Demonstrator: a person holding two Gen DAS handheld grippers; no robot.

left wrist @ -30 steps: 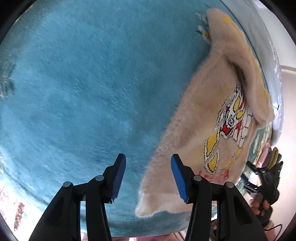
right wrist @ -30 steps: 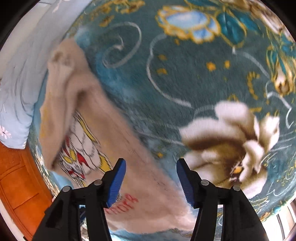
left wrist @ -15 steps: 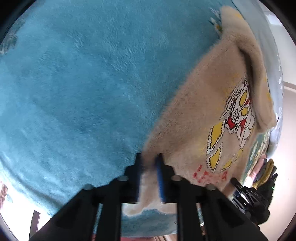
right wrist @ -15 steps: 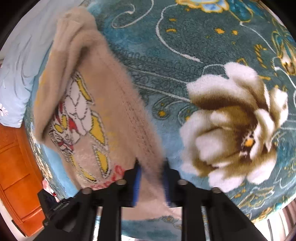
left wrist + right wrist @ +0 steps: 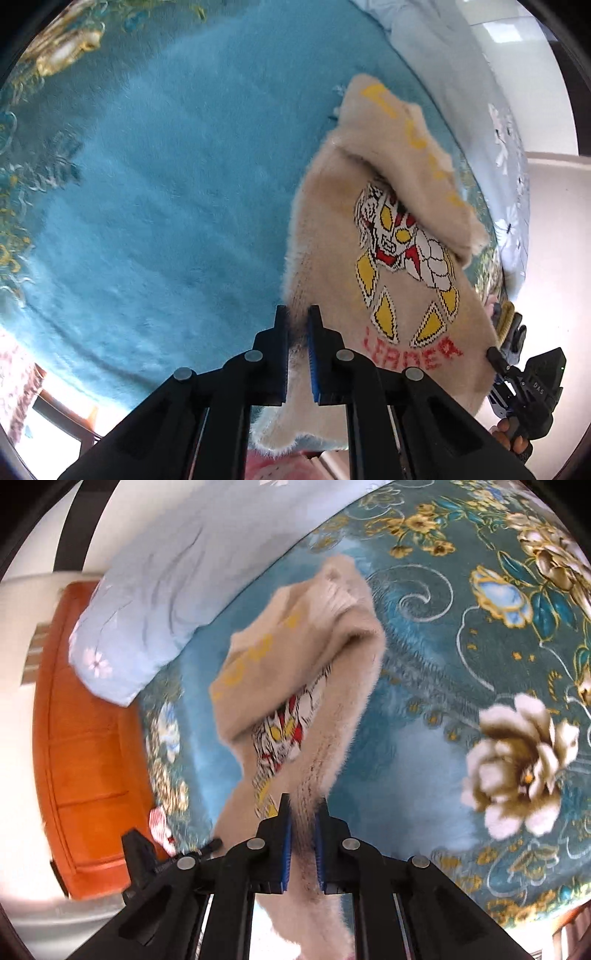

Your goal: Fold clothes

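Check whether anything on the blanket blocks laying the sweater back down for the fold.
Nothing visible does. Both grippers, left and right, are shut on the sweater, and the blanket beside it lies bare. The pillow sits at the far edge.

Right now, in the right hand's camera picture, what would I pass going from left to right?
Orange wooden furniture → light blue pillow → beige sweater → big cream flower on the teal blanket.

One sweater [image 5: 388, 266], one pillow [image 5: 177, 590], two grippers [image 5: 298, 317]
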